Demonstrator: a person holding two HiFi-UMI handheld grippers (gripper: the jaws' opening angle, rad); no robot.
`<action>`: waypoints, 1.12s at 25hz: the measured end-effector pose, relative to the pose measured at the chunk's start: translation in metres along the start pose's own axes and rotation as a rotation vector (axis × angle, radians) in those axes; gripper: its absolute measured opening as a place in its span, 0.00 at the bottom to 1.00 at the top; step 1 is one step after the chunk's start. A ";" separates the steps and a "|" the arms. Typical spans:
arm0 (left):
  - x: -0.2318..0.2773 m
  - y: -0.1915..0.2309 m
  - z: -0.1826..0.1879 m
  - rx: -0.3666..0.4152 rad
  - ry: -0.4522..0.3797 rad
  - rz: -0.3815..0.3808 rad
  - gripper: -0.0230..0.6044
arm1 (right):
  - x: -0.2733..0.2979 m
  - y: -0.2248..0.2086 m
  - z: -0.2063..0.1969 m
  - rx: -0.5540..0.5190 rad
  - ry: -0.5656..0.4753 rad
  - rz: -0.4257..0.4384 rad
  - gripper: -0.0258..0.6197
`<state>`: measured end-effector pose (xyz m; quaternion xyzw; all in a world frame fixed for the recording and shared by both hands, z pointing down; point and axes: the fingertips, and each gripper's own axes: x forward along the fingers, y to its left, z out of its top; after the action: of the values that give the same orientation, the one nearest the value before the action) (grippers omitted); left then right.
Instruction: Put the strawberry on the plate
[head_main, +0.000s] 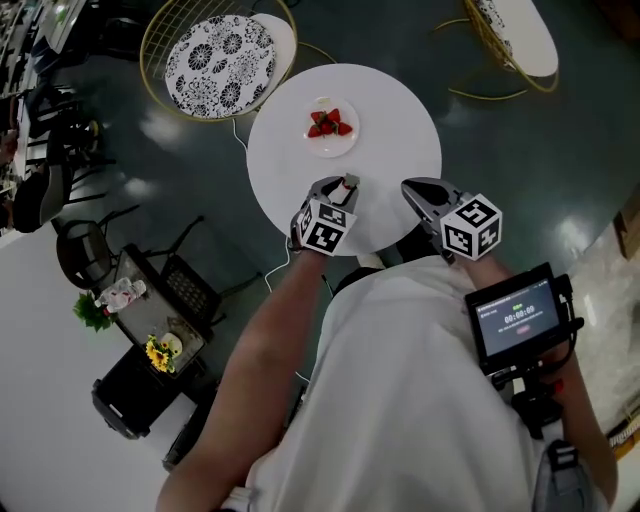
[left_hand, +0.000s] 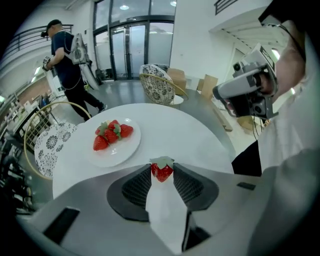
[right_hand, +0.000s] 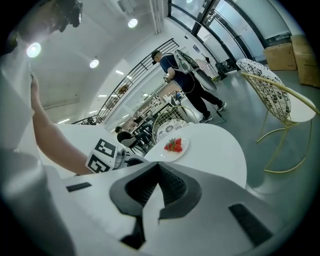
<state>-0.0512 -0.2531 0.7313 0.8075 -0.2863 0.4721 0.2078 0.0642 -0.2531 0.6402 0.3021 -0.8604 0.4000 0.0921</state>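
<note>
A red strawberry with a green cap is pinched at the tips of my left gripper, above the near edge of the round white table. In the head view the left gripper hangs over the table's near side, a short way from the white plate. That plate holds several strawberries. My right gripper is to the right of the left one at the table's edge. Its jaws are shut with nothing between them. The plate lies beyond them.
A wire chair with a patterned cushion stands behind the table, and a second chair at the back right. A person walks past in the background. A black cart with flowers sits at the lower left.
</note>
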 end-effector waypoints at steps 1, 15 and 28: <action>-0.003 0.002 0.000 -0.036 -0.016 0.006 0.26 | 0.002 0.001 0.002 -0.004 0.003 0.005 0.05; -0.035 0.055 0.022 -0.418 -0.174 0.114 0.26 | 0.018 0.019 0.017 -0.057 0.055 0.064 0.05; -0.003 0.080 0.031 -0.493 -0.083 0.113 0.26 | 0.010 0.010 0.014 -0.002 0.036 0.022 0.05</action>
<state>-0.0850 -0.3310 0.7197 0.7337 -0.4457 0.3653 0.3600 0.0512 -0.2632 0.6286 0.2853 -0.8623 0.4054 0.1036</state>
